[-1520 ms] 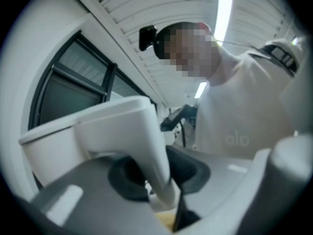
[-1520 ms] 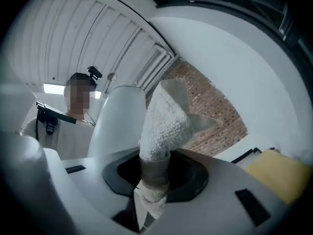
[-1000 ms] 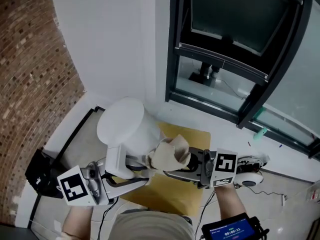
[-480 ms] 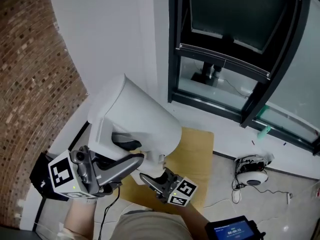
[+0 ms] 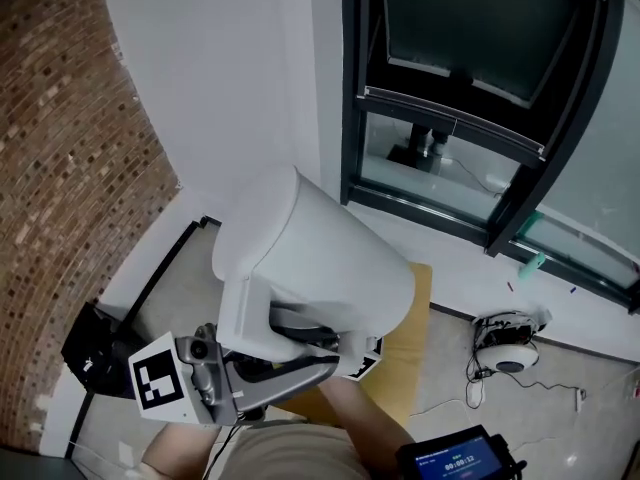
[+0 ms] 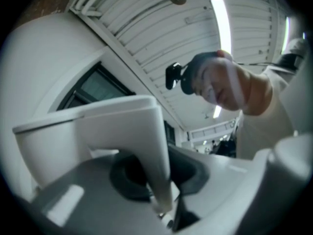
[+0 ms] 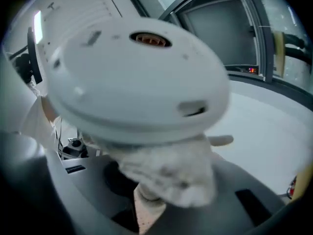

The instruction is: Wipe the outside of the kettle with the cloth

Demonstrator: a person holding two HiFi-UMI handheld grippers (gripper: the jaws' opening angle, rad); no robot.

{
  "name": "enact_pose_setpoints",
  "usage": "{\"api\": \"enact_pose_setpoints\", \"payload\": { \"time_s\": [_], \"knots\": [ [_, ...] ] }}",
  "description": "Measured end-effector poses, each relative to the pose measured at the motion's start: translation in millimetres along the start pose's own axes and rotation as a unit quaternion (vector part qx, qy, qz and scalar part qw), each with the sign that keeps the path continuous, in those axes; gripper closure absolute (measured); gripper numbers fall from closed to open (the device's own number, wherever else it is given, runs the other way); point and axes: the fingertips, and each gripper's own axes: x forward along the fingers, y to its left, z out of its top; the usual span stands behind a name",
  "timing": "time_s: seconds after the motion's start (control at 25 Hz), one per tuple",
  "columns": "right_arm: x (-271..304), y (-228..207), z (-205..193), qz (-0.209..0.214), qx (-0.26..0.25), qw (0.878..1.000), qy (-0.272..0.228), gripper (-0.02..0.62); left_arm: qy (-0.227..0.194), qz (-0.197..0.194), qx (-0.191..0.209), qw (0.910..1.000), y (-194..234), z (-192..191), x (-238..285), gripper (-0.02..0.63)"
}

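Right gripper view: right gripper (image 7: 149, 204) jaws pinch cloth (image 7: 171, 175) against kettle (image 7: 137, 77) base just ahead. Left gripper (image 6: 164, 207) jaws, just tightening, clamp the handle (image 6: 146, 141). I should keep tilt steady, sweep slowly.

Tilted kettle (image 5: 330, 258) blocks the middle (brick wall (image 5: 70, 168) close at left); open floor (image 5: 590, 358) lies rightward.

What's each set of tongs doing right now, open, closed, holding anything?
Left tongs: closed on the kettle handle, jaws just tightened further.
Right tongs: closed on the cloth.
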Motion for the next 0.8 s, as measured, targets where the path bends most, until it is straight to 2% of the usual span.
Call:
{"api": "enact_pose_setpoints", "payload": {
  "time_s": [0.16, 0.32, 0.4, 0.52, 0.6, 0.68, 0.76, 0.8],
  "knots": [
    [-18.3, -9.0, 20.7, -0.003, -0.011, 1.000, 0.002, 0.477, 0.001, 0.000, 0.001, 1.0000, -0.1, -1.5, 3.0, 0.525],
    [-37.6, -19.8, 35.5, -0.005, -0.010, 1.000, -0.004, 0.477, -0.023, 0.004, -0.017, 0.9996, 5.2, 8.6, -12.8, 0.522],
    [-47.2, -25.4, 43.2, -0.006, -0.007, 1.000, -0.012, 0.477, -0.037, -0.007, -0.023, 0.9990, 1.2, 14.2, -18.0, 0.523],
    [-61.5, -32.7, 65.6, -0.011, -0.013, 1.000, -0.018, 0.479, -0.049, -0.046, -0.028, 0.9974, -13.1, 28.3, -25.5, 0.520],
    [-70.5, -35.0, 98.2, -0.022, -0.044, 0.999, -0.005, 0.479, -0.011, -0.064, 0.009, 0.9978, -24.9, 28.1, -28.6, 0.518],
    [-71.1, -28.0, 148.7, -0.032, -0.109, 0.993, 0.033, 0.479, 0.072, -0.053, 0.089, 0.9920, -31.5, 6.8, -25.1, 0.520],
    [-42.1, 1.3, 193.2, -0.019, -0.193, 0.976, 0.103, 0.479, 0.157, -0.015, 0.165, 0.9736, -24.0, -24.0, -19.2, 0.522],
    [-17.8, 21.4, 205.7, -0.007, -0.237, 0.960, 0.147, 0.479, 0.194, 0.009, 0.185, 0.9634, -16.0, -40.8, -19.2, 0.522]
  ]
}}
